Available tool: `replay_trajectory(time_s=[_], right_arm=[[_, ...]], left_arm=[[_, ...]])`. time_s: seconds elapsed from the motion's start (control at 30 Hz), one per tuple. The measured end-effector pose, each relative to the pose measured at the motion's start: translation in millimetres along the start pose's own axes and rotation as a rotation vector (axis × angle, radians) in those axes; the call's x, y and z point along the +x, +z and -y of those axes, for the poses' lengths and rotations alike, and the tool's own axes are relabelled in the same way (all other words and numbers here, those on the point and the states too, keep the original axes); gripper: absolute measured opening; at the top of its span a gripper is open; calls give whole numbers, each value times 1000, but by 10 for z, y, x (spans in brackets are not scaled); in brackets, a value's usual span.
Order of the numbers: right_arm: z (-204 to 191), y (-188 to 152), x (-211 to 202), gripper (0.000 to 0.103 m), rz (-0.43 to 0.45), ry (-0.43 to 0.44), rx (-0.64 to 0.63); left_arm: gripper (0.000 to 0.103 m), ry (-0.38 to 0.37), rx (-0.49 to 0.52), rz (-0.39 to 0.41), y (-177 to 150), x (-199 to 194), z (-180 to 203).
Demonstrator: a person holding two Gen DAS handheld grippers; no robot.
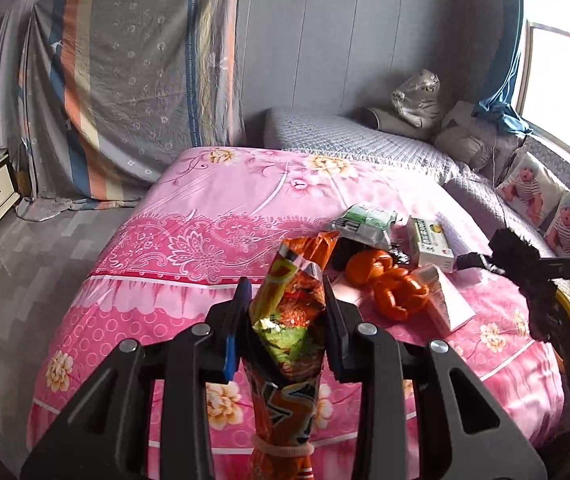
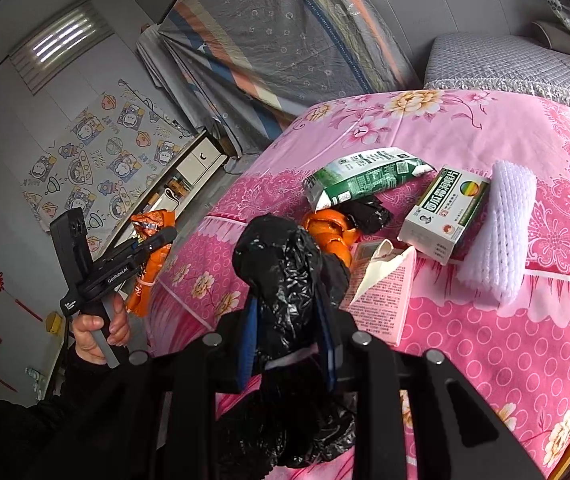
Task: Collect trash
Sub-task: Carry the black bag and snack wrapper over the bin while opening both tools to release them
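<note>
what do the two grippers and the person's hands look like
Both grippers are matte black with angular linkage arms, round silver pivot bolts and blue-edged fingers. From the right wrist view, the left gripper has small white lettering on its body, a boxy black top block and a grey handle, gripped by a bare hand in a dark sleeve.

Right gripper (image 2: 287, 320) clamps a black bag (image 2: 285, 264) at frame centre. Beyond, on a pink bedspread (image 2: 505, 352), lie a green carton (image 2: 365, 178), orange peel (image 2: 331, 234) and medicine box (image 2: 443, 214). Left gripper (image 2: 157, 242) pinches an orange wrapper (image 2: 153, 264) at left.
</note>
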State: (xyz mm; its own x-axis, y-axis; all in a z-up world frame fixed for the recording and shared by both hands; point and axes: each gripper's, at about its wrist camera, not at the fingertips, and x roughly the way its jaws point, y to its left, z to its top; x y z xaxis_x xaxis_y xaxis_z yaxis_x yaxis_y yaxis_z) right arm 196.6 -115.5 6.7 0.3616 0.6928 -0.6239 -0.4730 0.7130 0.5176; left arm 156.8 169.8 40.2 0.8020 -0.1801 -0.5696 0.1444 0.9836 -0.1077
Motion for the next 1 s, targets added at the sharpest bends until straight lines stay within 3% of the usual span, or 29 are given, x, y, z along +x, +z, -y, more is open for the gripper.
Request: replay_trajectory(time_s=[0.13,0.57,1.0], right_arm=[[60,-102,-80,25,8,1,16],[559,-365,-693,25,114,-51,125],[1121,-771,-1550,25,275,-222,249]], left_arm=[[31,-20,-4,34,27,-38,340],[31,-217,99,-4,76,310,1411],[31,-365,219,-59,49,633,2451]])
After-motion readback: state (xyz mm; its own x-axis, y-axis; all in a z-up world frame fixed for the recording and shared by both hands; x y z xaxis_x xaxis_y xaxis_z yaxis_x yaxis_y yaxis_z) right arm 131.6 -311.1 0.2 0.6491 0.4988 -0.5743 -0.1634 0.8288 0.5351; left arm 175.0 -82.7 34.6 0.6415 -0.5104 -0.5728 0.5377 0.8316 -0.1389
